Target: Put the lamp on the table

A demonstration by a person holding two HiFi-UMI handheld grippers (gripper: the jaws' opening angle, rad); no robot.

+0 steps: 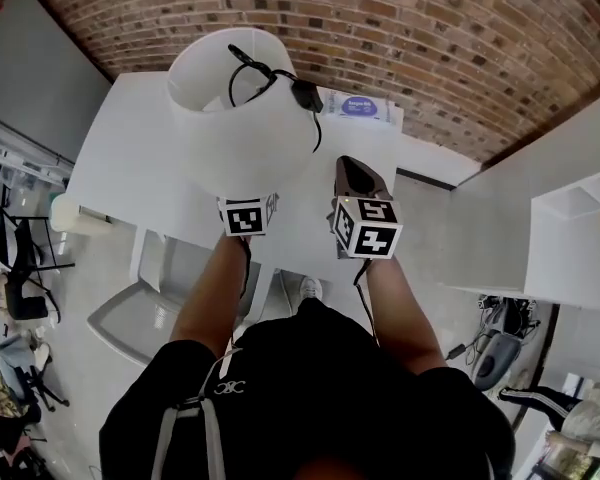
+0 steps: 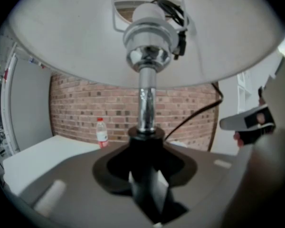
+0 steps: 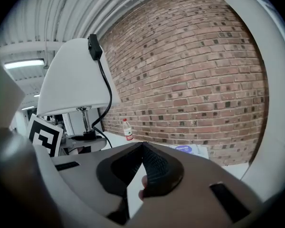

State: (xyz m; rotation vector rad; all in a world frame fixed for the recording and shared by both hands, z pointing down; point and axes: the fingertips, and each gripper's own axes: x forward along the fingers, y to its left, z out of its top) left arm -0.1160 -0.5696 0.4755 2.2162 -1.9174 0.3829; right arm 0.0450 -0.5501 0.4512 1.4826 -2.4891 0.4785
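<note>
The person's black shirt [image 1: 310, 388] fills the foreground. The left tool [image 2: 145, 179] grips the lamp [image 1: 242, 108] by its black lower stem, upright over the white table [image 1: 130, 178]. Just beside it, the right tool [image 1: 356, 175] is clenched on nothing.

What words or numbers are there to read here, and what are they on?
No text is readable.
Packet on the table: blue print, too blurred.
Bottle: red label, too small.
Shirt: white emblem, no clear letters.
Marker cubes: square patterns, not words.
</note>
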